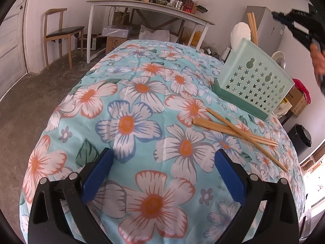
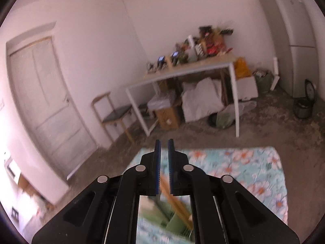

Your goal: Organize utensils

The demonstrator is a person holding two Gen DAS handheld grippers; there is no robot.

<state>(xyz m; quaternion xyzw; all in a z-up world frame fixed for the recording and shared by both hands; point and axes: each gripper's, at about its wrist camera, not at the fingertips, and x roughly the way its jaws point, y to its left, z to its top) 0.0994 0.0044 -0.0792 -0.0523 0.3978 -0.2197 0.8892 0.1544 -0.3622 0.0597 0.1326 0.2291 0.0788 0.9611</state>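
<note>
Two-handed over a turquoise floral tablecloth (image 1: 142, 101). Holding the left gripper (image 1: 164, 172) low in the frame, blue pads spread wide and grasping nothing. Leaving light wooden chopsticks (image 1: 233, 130) lying crossed on the cloth, right of centre. Standing a mint-green star-perforated plastic holder (image 1: 258, 81) just beyond them, with more wooden sticks (image 1: 252, 28) poking up behind its rim. Hanging the right gripper (image 1: 275, 16) at upper right, apart from the holder. In its own view, showing pads (image 2: 158, 162) parted by a narrow gap and clamping nothing, with blurred sticks and green holder beneath.
</note>
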